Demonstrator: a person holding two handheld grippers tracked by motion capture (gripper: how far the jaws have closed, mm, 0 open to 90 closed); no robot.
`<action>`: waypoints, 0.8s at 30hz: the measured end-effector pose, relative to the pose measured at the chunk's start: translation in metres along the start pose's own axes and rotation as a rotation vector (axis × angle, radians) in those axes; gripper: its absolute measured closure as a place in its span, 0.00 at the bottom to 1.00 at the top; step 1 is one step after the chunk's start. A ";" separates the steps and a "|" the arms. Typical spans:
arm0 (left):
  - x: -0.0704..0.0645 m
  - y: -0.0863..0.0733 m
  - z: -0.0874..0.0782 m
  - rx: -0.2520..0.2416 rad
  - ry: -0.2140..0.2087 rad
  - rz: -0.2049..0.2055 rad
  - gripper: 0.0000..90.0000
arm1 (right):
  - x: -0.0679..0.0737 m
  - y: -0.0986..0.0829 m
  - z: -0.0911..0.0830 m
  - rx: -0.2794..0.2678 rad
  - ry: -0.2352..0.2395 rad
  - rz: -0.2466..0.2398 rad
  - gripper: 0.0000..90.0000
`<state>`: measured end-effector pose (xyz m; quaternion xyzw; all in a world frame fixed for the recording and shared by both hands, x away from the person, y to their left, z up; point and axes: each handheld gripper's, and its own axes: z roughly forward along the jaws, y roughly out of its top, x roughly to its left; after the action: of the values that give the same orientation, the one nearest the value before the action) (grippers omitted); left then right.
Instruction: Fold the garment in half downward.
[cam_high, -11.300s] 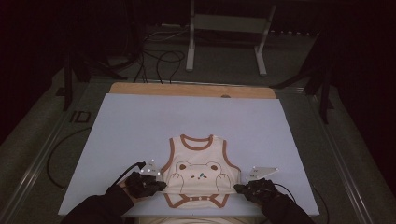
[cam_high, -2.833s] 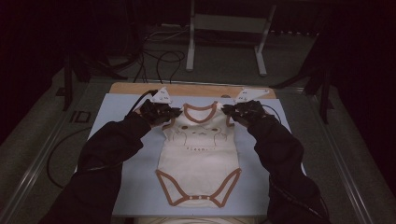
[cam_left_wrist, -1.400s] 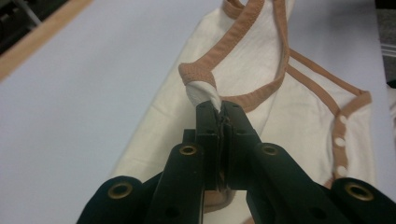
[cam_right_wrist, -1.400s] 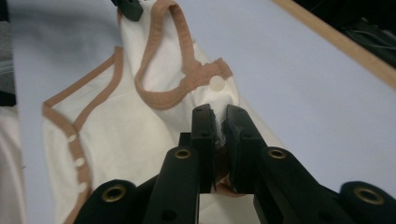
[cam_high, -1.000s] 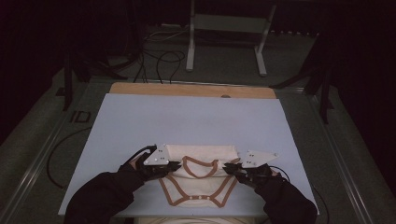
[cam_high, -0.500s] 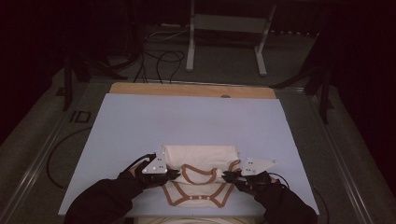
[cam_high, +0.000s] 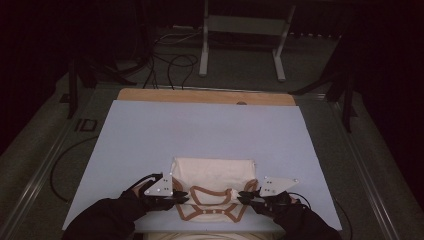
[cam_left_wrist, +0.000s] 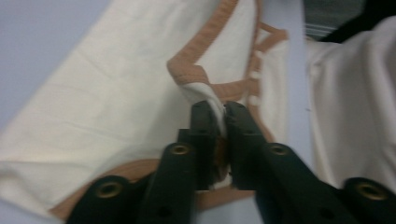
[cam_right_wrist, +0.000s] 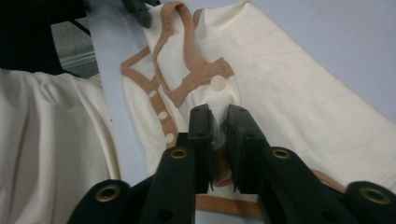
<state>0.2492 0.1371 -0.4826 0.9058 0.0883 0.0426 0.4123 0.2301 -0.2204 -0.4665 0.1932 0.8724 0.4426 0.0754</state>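
Note:
A cream baby bodysuit with tan trim lies folded over on itself near the front edge of the pale blue mat. My left gripper is shut on its left shoulder, my right gripper on the right shoulder. In the left gripper view the cream bodysuit is pinched in a fold between the jaws of the left gripper. In the right gripper view the right gripper holds a bunch of the bodysuit beside the snap-button crotch strip.
A wooden table edge runs along the mat's far side. Beyond it stand a metal frame and loose cables on the floor. A cream garment on the person hangs just past the mat's front edge.
Both grippers have drawn the bodysuit's shoulders from the far side of the mat toward the front edge, folding the garment over itself; in the last half second they sank slightly lower and nearer.

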 end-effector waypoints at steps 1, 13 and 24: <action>-0.001 0.000 0.000 0.008 0.001 0.009 0.84 | 0.001 0.000 0.000 0.002 0.006 0.005 0.80; 0.004 0.006 -0.007 -0.028 0.007 -0.063 0.29 | -0.006 0.000 0.000 -0.018 -0.008 0.050 0.38; 0.012 0.007 -0.008 -0.019 0.047 -0.069 0.05 | -0.015 0.002 0.000 -0.064 -0.011 0.108 0.15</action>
<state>0.2609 0.1409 -0.4725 0.8970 0.1287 0.0507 0.4199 0.2445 -0.2261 -0.4655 0.2399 0.8457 0.4727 0.0624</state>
